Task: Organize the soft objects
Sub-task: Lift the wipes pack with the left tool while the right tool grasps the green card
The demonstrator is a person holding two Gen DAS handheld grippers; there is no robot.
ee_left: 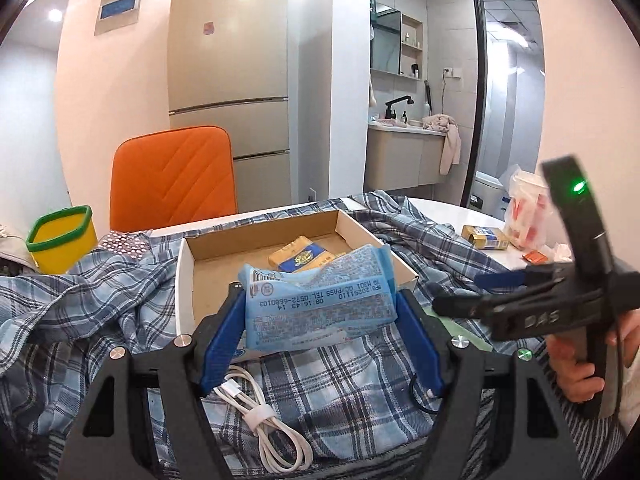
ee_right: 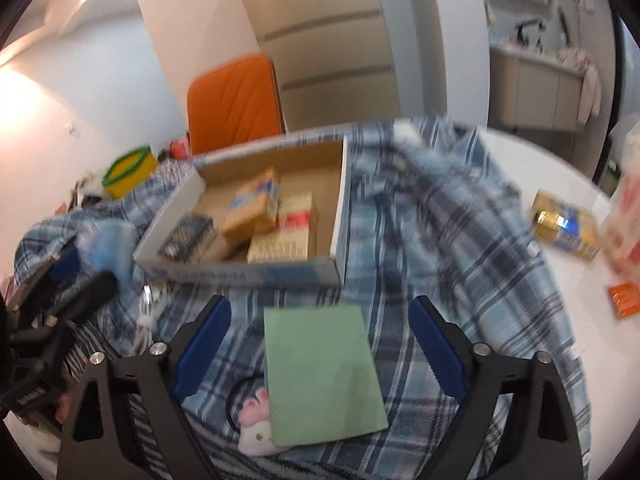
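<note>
Meanwhile, the left gripper (ee_left: 320, 312) is squeezing a blue plastic tissue packet (ee_left: 316, 304) above the open cardboard box (ee_left: 192, 248); the right gripper (ee_right: 320, 344) is hanging with jaws wide apart.

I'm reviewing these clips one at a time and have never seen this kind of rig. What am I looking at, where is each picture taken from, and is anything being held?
There is no robot here: a person holds a two-finger gripper in each hand, and each carries a fisheye camera looking along its blue fingers. The left camera shows the left gripper shut on a light blue tissue pack, just in front of an open cardboard box that holds small packets. The right gripper is open and holds nothing; a green card lies below it, partly covering a small plush toy. All of this sits on a blue plaid shirt spread over a white table. A coiled white cable lies near the left gripper.
</note>
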